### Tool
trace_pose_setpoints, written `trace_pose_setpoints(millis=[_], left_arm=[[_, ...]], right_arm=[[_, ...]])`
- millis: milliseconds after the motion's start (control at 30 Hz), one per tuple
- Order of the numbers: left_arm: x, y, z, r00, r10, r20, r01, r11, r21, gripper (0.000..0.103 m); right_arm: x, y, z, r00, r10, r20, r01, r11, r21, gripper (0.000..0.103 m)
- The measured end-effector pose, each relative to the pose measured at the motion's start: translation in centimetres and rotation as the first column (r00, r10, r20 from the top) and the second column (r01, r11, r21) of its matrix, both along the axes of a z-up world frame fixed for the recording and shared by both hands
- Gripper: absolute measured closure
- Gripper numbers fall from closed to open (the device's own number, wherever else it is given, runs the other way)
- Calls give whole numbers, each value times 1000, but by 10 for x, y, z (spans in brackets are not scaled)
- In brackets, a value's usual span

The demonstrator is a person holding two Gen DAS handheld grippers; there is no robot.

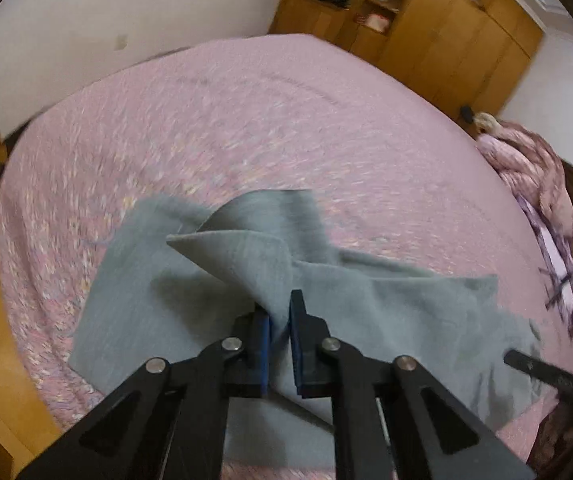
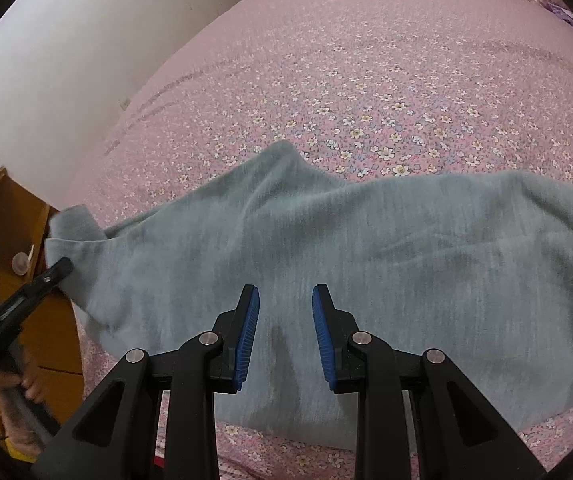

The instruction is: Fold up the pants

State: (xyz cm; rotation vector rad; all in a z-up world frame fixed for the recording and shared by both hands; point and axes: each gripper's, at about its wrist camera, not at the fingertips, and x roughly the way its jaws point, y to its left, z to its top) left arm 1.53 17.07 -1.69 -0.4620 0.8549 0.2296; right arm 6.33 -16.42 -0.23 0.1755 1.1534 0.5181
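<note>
No labels or writing to read anywhere. The pants [image 2: 326, 264] were soft grey knit, kinda fleecy, lying rumpled across the bed [image 2: 366, 60] on a pink sheet dotted with little white flowers. The left tongs [image 1: 280, 320] were pinched almost closed on a raised fold of the grey fabric, blue ribbed pads squeezing it. The right tongs [image 2: 285, 308] hung partly open over the pants, gripping nothing. White wall around 10 o'clock, wooden wardrobe [image 1: 426, 20] at 1 o'clock, bunched pink quilt [image 1: 534, 176] at 3.
</note>
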Motion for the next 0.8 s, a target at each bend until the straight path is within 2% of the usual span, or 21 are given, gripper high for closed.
trace_pose_setpoints(millis=[100, 200, 267, 433, 500, 567, 667, 733, 800], left_arm=[[2, -22, 24, 995, -98, 19, 98, 995, -6, 94], [11, -48, 40, 979, -202, 38, 203, 979, -26, 94], [21, -68, 43, 962, -271, 41, 272, 961, -43, 94], [55, -103, 28, 933, -361, -1, 360, 930, -78, 94], [66, -120, 20, 913, -408, -15, 405, 909, -99, 90], [60, -134, 13, 888, -459, -18, 454, 883, -117, 82], [56, -148, 18, 860, -510, -17, 505, 857, -103, 68], [52, -148, 23, 860, -510, -5, 508, 857, -85, 64], [49, -141, 28, 869, -495, 8, 495, 866, -69, 63]], right_arm=[[-2, -5, 0, 1000, -5, 3, 5, 1000, 8, 74], [-3, -11, 2, 1000, -17, 15, 16, 1000, 7, 74], [-5, -15, 4, 999, -28, 22, 28, 1000, 3, 74], [-5, -24, 2, 999, -50, 12, 50, 999, 9, 74], [-6, -27, -1, 999, -53, 4, 53, 999, 12, 74], [-6, -27, -4, 999, -53, -3, 53, 998, 13, 74], [-7, -26, -7, 999, -51, -13, 52, 999, 16, 74], [-7, -26, -8, 999, -50, -16, 50, 999, 17, 74], [-8, -23, -11, 999, -47, -18, 48, 999, 16, 74]])
